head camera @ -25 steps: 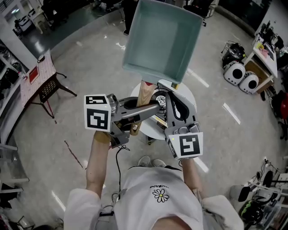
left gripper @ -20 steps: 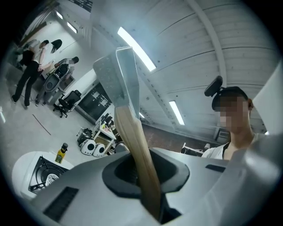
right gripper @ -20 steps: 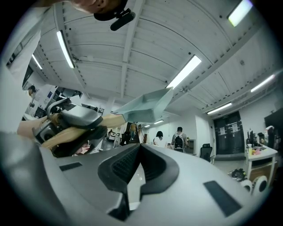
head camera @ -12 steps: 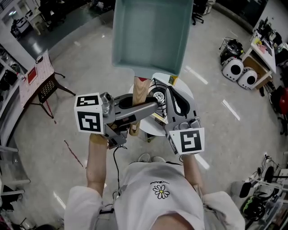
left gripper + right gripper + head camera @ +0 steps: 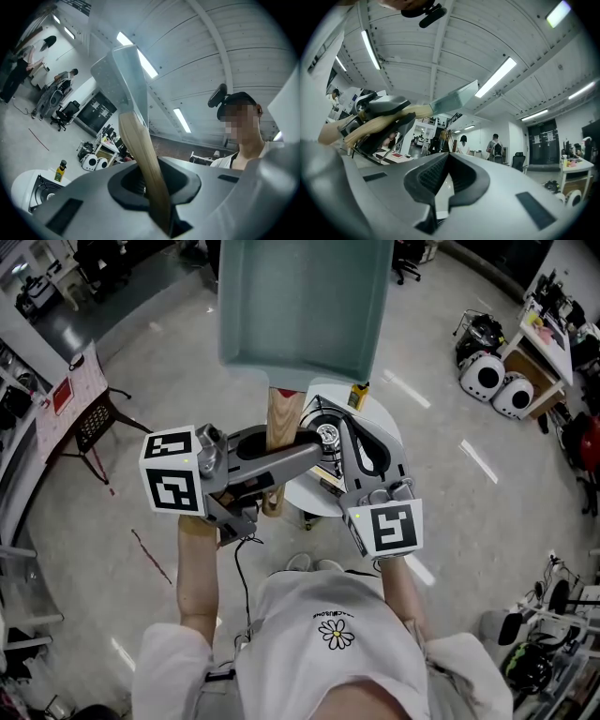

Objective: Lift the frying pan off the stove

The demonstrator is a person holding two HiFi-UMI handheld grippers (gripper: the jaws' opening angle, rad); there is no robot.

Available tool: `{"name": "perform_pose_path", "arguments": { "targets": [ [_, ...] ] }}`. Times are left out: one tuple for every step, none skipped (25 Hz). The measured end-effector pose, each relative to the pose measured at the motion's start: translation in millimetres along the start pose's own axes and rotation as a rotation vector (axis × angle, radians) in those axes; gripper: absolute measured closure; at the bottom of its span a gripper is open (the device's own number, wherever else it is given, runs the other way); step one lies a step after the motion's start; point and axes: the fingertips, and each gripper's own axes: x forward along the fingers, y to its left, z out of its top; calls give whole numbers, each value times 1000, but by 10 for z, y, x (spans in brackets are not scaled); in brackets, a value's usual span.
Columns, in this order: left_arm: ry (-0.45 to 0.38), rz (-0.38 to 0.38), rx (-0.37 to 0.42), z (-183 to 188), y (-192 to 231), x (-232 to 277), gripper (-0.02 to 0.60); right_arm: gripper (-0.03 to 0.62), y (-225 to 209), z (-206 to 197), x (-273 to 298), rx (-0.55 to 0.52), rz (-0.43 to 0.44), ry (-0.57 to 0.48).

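The frying pan (image 5: 300, 306) is square and teal with a pale wooden handle (image 5: 284, 413). It hangs in the air above the small gas stove (image 5: 328, 442), clear of the burner. My left gripper (image 5: 281, 460) is shut on the wooden handle (image 5: 143, 159), and the pan (image 5: 124, 79) tilts up and away from it. My right gripper (image 5: 345, 437) reaches over the stove from the right, with its jaws together and nothing in them. In the right gripper view, the right gripper (image 5: 447, 161) looks past the left one towards the handle (image 5: 375, 124) and the pan (image 5: 457, 98).
The stove stands on a small round white table (image 5: 394, 451), with a yellow bottle (image 5: 358, 395) at its far edge. A dark chair (image 5: 94, 427) stands to the left and two white round machines (image 5: 497, 390) to the right. Several people stand far back in the room.
The pan has gone higher and slightly left in the head view. The left gripper moved up and left with the handle. The right gripper has stayed where it was.
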Motion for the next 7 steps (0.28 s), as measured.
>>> {"name": "perform_pose_path", "arguments": {
  "targets": [
    [1, -1, 3, -1, -2, -6, 523, 591, 12, -4, 2, 0, 3, 0],
    [3, 2, 8, -9, 3, -13, 523, 591, 25, -14, 5, -1, 5, 1],
    [5, 5, 11, -19, 13, -22, 523, 591, 36, -28, 8, -3, 7, 2],
    [4, 5, 13, -25, 27, -28, 523, 591, 41, -44, 15, -6, 7, 3],
    [3, 3, 12, -24, 44, -32, 523, 591, 39, -60, 28, -8, 7, 4],
    [2, 0, 12, -19, 64, -32, 523, 591, 32, -74, 45, -11, 7, 5],
    [1, -3, 11, -13, 85, -31, 523, 591, 23, -88, 63, -13, 6, 5]
  ]
}}
